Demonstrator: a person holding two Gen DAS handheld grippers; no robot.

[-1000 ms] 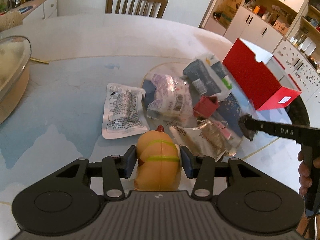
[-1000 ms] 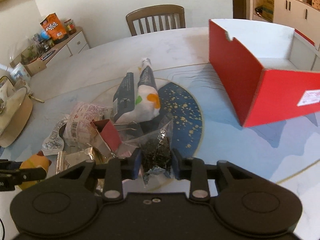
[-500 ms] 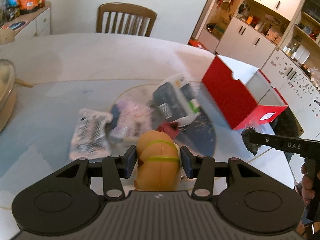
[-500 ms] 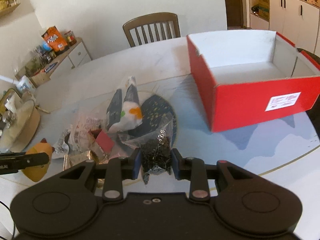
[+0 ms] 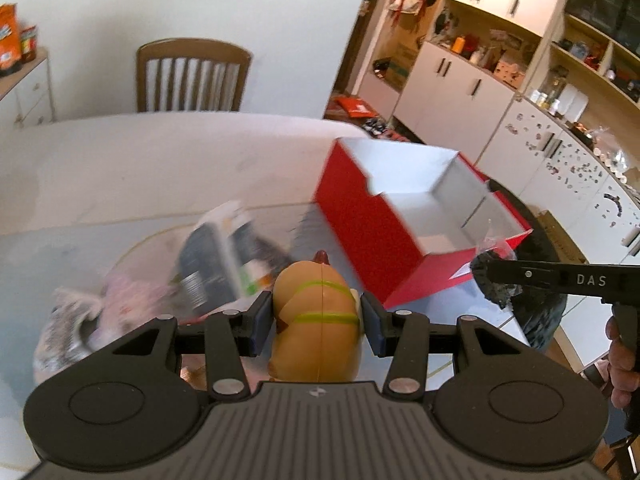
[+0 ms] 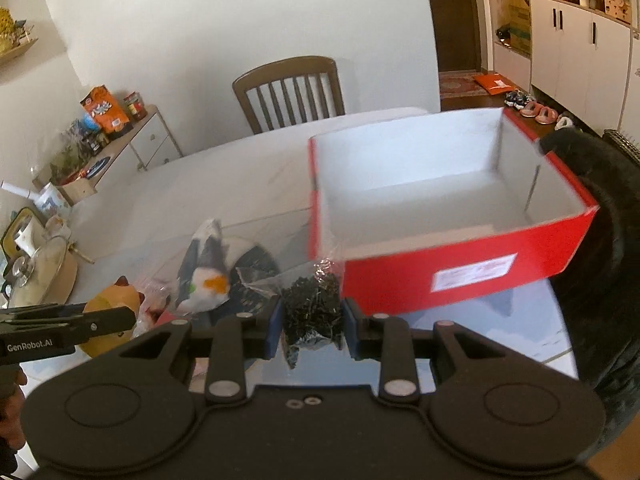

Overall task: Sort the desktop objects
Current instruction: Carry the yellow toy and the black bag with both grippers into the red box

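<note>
Both grippers have lifted away from the table since a second ago. The left gripper [image 5: 317, 314] pinches a yellow toy chick [image 5: 318, 320] between its pads; the right gripper [image 6: 311, 322] is clamped on a clear bag of dark bits [image 6: 310, 312]. The open red box [image 6: 460, 264], earlier off to the far right, now sits nearer, just beyond both loads, its white inside showing. The pile of packets [image 5: 216, 264] lies on the table [image 5: 160, 160], lower and to the left, blurred
</note>
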